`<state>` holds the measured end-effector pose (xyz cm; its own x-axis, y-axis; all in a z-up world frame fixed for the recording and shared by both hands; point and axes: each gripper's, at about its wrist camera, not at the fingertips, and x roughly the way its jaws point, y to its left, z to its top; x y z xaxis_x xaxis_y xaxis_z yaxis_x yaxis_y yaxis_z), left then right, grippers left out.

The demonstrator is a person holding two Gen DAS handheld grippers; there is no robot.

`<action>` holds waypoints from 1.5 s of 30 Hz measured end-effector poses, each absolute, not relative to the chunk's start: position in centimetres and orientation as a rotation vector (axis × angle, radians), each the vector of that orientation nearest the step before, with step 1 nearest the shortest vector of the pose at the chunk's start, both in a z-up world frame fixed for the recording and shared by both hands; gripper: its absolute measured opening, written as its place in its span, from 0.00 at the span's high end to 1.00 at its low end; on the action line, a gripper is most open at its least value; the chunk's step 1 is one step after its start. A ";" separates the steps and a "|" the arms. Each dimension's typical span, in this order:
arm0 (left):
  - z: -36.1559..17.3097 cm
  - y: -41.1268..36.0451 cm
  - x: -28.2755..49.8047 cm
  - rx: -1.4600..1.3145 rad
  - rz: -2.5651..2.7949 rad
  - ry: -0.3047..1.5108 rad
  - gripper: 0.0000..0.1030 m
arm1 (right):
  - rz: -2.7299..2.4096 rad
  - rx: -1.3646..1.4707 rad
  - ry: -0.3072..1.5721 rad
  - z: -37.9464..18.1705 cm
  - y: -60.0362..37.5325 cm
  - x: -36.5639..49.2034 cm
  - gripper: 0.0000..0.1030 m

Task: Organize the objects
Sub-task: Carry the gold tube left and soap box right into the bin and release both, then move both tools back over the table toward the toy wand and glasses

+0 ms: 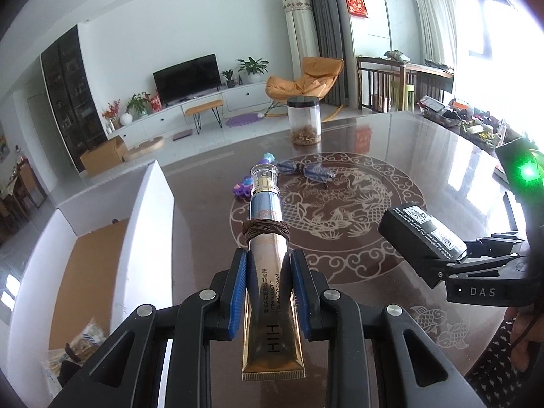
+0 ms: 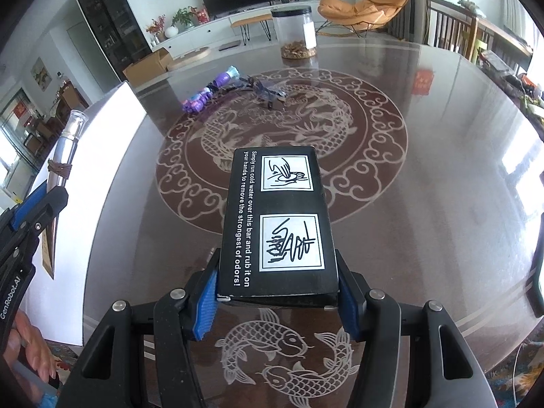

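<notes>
My left gripper (image 1: 268,292) is shut on a gold and silver eye cream tube (image 1: 267,238) with a brown hair tie around it and a clear cap pointing away, held above the table. The tube (image 2: 64,149) also shows at the left edge of the right wrist view. My right gripper (image 2: 277,301) is shut on a black box (image 2: 277,224) with white text and two hand pictures, lifted over the table; the box (image 1: 421,229) appears at the right of the left wrist view. A white open box (image 1: 142,231) with a brown cardboard floor stands left of the tube.
On the dark patterned glass table (image 2: 425,187) lie a purple toy (image 2: 207,91) and folded glasses (image 2: 265,90) near the middle. A clear jar (image 2: 295,32) with a black lid stands at the far edge. Clutter (image 1: 476,122) lines the far right.
</notes>
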<state>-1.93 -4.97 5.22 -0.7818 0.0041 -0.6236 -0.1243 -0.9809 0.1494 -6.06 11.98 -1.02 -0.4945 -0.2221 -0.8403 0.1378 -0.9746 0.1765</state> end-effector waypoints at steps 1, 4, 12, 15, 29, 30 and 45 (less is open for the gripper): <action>5.3 -5.1 -1.9 -1.007 2.891 0.281 0.75 | -2.545 1.442 -0.127 -0.8 11.8 -6.0 0.43; 6.1 -6.0 -1.8 -1.006 2.889 0.247 0.75 | -2.541 1.406 -0.134 0.4 10.7 -5.8 0.43; 9.4 -16.0 -0.1 -1.043 2.944 -0.014 0.75 | -2.385 1.194 -0.085 5.8 -0.4 -4.4 0.43; 9.0 -22.1 0.6 -1.128 3.049 -0.056 0.75 | -2.281 1.122 -0.040 7.2 -6.3 -3.6 0.43; 3.6 -34.1 1.7 -1.563 3.183 -0.138 0.05 | -2.029 1.085 0.177 3.3 -20.8 -1.7 0.29; 3.7 -33.6 1.9 -1.543 3.199 -0.106 0.04 | -2.045 1.063 0.171 3.6 -20.1 -1.5 0.24; 6.9 -23.3 -1.9 -1.291 3.105 0.068 0.04 | -2.604 0.963 0.207 4.2 -2.7 -3.9 0.04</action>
<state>-1.91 -23.25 6.88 -0.6845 -0.2184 -0.6956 0.1877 -0.9747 0.1214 -3.85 -2.65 4.24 -0.7051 -0.2774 -0.6525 0.3769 -0.9262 -0.0135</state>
